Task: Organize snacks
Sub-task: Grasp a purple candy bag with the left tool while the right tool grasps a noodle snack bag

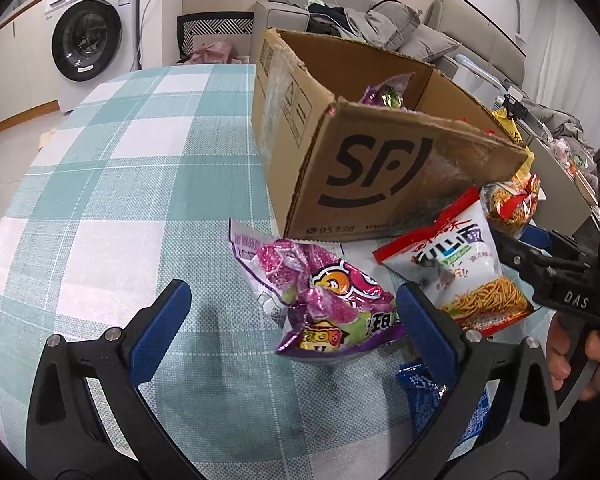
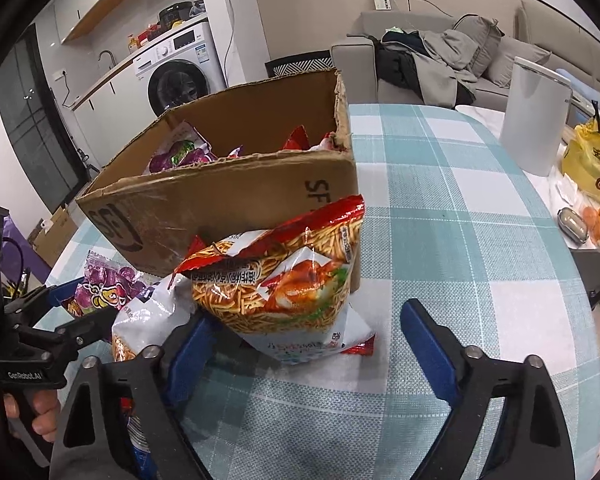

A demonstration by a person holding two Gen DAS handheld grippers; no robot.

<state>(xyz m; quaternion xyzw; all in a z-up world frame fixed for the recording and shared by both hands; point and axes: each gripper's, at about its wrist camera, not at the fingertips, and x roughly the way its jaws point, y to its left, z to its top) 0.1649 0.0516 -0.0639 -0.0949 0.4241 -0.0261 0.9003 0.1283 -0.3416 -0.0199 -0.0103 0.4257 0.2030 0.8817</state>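
An open cardboard box marked SF stands on the checked tablecloth; it also shows in the right wrist view and holds several snack bags. A purple snack bag lies in front of it, between the spread fingers of my left gripper, which is open. A white noodle-snack bag lies to its right. A red and orange noodle bag leans on the box, on top of the white bag. My right gripper is open just before it, empty.
A blue packet lies under the left gripper's right finger. A white cylinder, a yellow bag and orange peel sit on a side surface at the right. A sofa with clothes and a washing machine stand behind.
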